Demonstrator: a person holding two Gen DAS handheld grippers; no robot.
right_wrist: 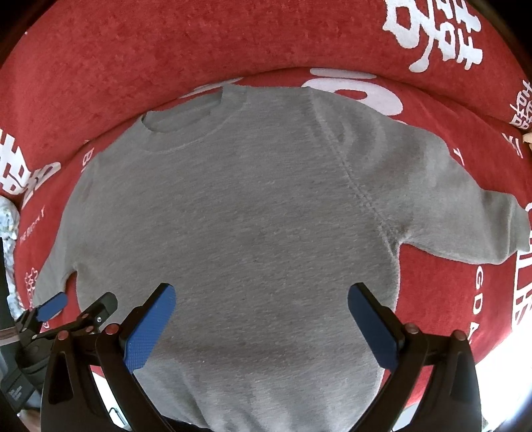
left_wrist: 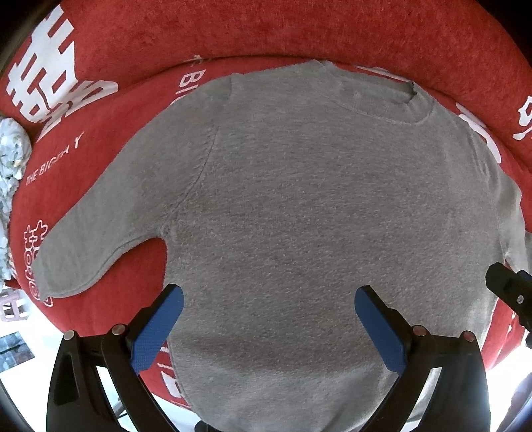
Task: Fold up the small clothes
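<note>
A small grey sweatshirt (left_wrist: 292, 206) lies flat and face up on a red cloth, neck away from me, both sleeves spread out. It also shows in the right wrist view (right_wrist: 239, 212). My left gripper (left_wrist: 269, 295) is open above the lower left part of the body, blue pads wide apart and empty. My right gripper (right_wrist: 262, 295) is open above the lower right part of the body, empty. The left sleeve (left_wrist: 99, 239) points down-left; the right sleeve (right_wrist: 465, 212) points right. The hem is hidden below both views.
The red cloth (left_wrist: 299, 30) with white lettering covers the surface and rises behind the neck. A crumpled pale patterned item (left_wrist: 10, 172) sits at the far left. The right gripper's finger (left_wrist: 508, 292) shows at the left view's right edge; the left gripper (right_wrist: 79, 312) shows in the right view.
</note>
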